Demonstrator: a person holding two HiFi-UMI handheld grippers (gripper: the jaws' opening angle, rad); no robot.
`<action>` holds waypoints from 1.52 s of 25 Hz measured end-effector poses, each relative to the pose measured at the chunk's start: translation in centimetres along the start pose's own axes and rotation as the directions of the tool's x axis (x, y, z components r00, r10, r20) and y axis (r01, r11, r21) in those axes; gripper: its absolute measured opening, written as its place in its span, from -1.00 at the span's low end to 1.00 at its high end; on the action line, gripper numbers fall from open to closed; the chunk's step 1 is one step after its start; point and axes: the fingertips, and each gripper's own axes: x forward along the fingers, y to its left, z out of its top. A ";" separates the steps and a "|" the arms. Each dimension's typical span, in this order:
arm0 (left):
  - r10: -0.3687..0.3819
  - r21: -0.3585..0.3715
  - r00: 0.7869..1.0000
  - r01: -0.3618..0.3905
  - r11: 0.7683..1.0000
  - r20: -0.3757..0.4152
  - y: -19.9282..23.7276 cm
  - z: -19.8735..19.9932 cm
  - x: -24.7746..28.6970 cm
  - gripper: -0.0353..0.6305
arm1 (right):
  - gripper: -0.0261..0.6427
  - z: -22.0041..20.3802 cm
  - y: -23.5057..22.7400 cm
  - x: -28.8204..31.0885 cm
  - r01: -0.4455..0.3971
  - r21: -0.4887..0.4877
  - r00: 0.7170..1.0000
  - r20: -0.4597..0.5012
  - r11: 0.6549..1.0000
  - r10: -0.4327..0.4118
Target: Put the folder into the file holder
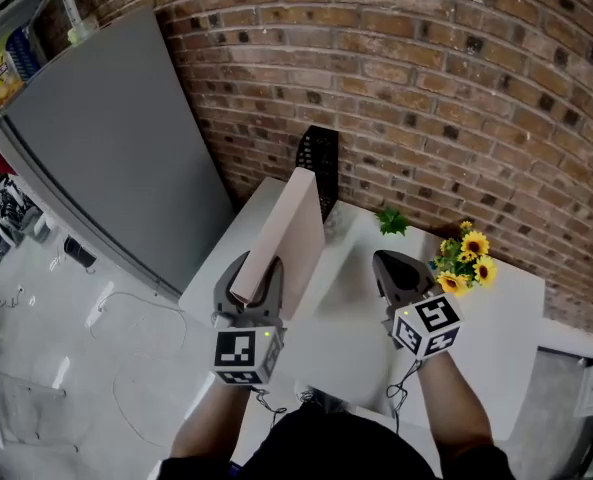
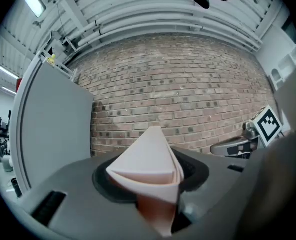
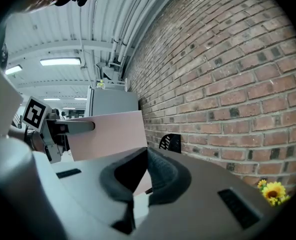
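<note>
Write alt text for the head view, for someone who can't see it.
The left hand-held gripper grips a pink folder on edge, aimed at a black mesh file holder at the far edge of a white table by a brick wall. The right hand-held gripper is shut and empty; yellow sunflowers sit to its right.

1. No words, numbers or brand names legible anywhere.
2. Black-and-white square code patterns, no letters, on the left marker cube (image 1: 244,354) behind the left jaws and the right marker cube (image 1: 426,325) behind the right jaws.
3. Print on the yellow packet (image 1: 1,73), far left of the left jaws: too small to read.
4. Plain faces on the folder (image 1: 294,238) between the left jaws.
</note>
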 end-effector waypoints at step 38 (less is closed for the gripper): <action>-0.001 0.010 0.993 0.000 1.000 0.119 5.9 4.6 6.6 -0.37 | -0.91 1.4 -1.5 3.5 0.074 0.049 0.997 0.025 0.996 -0.075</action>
